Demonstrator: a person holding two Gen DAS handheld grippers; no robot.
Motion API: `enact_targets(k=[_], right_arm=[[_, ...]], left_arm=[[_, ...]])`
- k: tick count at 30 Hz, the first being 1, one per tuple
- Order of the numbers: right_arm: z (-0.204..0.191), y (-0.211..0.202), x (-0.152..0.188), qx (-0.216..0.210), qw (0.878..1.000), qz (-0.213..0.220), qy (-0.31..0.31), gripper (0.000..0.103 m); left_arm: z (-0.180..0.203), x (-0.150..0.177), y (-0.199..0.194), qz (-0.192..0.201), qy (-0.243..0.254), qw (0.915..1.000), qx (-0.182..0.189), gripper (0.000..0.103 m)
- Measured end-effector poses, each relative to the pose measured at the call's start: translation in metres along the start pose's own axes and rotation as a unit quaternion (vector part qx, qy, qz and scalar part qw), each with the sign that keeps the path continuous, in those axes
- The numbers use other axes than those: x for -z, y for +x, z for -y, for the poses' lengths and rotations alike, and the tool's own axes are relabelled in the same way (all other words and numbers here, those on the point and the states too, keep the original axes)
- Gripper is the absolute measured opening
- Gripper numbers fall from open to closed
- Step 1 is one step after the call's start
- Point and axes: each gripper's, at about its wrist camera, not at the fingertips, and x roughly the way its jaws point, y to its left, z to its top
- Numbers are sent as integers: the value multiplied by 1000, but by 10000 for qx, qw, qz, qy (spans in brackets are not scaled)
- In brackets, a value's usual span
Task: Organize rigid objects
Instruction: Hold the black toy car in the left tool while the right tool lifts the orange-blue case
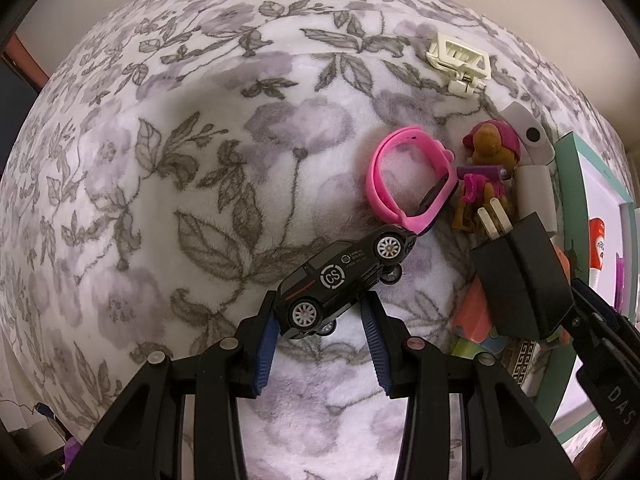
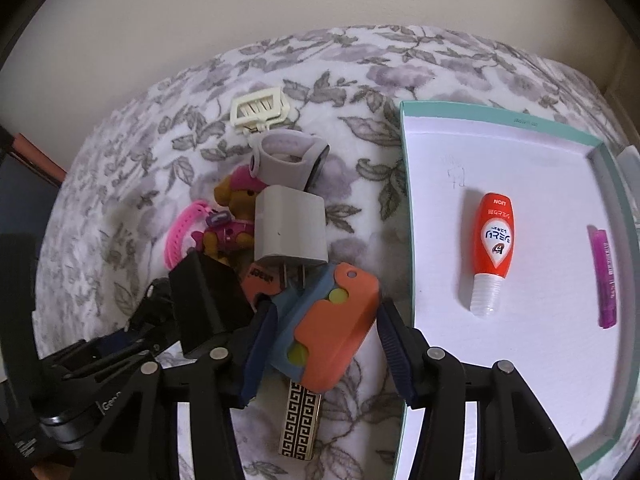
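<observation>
Jaws of the left gripper (image 1: 320, 320) stand half apart around the rear of a black toy car (image 1: 344, 280). The left pad seems to touch the car's rear end, the right pad lies close beside its underside, and I cannot tell if they really press on it. The car's front reaches forward, just beyond the jaws, to a pink wristband (image 1: 408, 184).

Jaws of the right gripper (image 2: 326, 334) stand apart around an orange and blue toy (image 2: 332, 324) — the left pad is at its blue edge, but a gap shows between the right pad and the orange side. A gold patterned bar (image 2: 300, 424) lies under the toy, toward the camera. Ahead of these jaws sits a grey plug adapter (image 2: 290, 232), and to their right a teal tray (image 2: 404, 216) holds an orange bottle (image 2: 492, 240) on the flowered blanket (image 2: 360, 76).
</observation>
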Motion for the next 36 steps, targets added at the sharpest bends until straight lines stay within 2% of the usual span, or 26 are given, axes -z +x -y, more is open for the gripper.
enact_targets(k=[8,16,25,33,36], right_arm=[[-4,4,1,79,9998,47,-168,53],[-1,-1,1,-282,9995,-83,-61,47],[1,1,2,-329,9994,-106,-98,47],[-10,8,4,34,9987,-198,-463,48],[-7,15,6,104,9989,-264,-379,45]], left_arm=[[1,0,0,14,64,10000,-58,45],[2,0,0,26,76,9999,-80,45],[3,0,-1,32,79,9999,-105,45],[2,0,-1,36,93,9999,-92,45],[2,0,-1,42,111,9999,-75,44]])
